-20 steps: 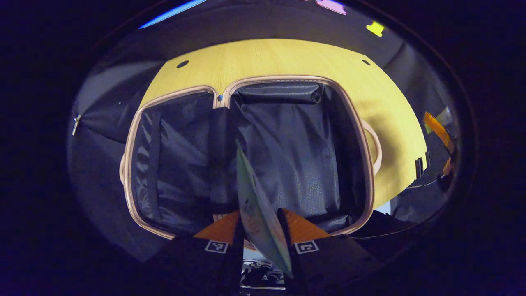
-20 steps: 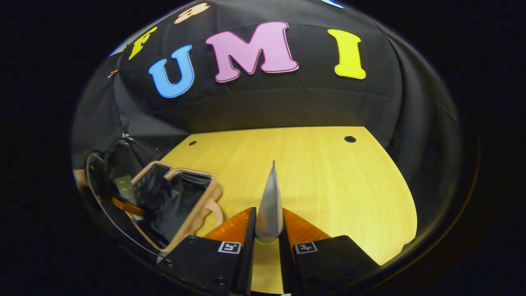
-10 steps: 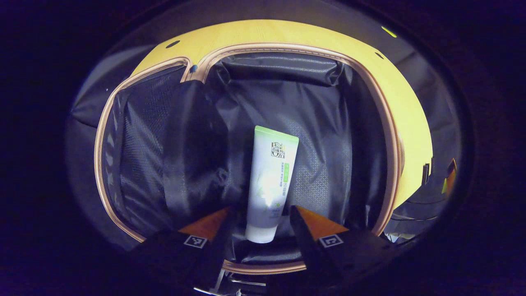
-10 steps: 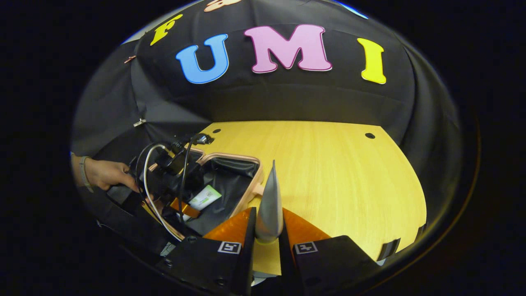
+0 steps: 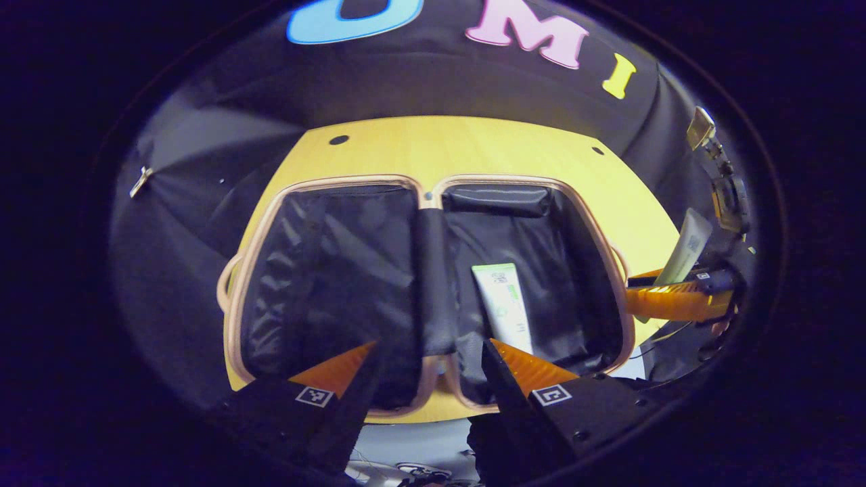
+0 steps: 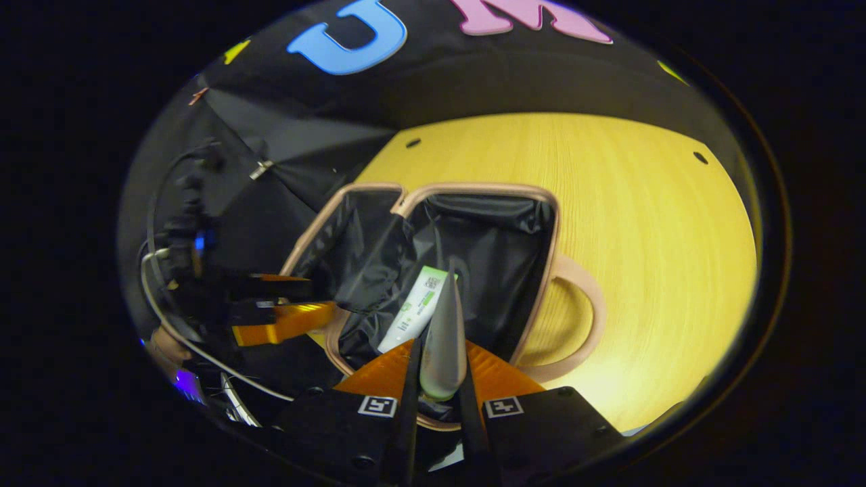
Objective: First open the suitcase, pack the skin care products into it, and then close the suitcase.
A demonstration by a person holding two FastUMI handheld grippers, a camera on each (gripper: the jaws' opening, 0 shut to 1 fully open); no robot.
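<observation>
Left gripper spread wide, empty, above suitcase lying open flat on table; white-green tube ahead of right fingertip, in right half. Right gripper clamped on grey tube, edge-up over same half, presumably for lowering beside the first.

Left gripper view: above near table edge, angled down onto open suitcase. Right gripper view: closer, from suitcase handle side. Both share suitcase interior, table.
</observation>
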